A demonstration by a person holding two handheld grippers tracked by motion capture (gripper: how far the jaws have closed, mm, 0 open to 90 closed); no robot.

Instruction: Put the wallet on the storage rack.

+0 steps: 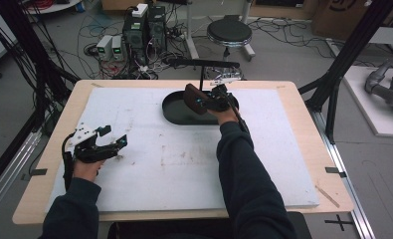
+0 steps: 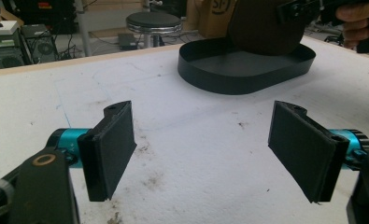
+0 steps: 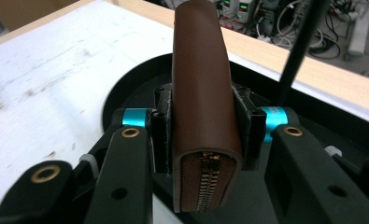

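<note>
You clamped the wallet in your right gripper above the tray, presumably to drop it in; your left gripper sat open.

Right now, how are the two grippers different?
The right gripper is shut on a brown wallet; the left gripper is open with nothing between its pads. The right gripper is above the black tray; the left gripper is over the white mat, away from the tray. Both have black pads and blue fittings.
</note>
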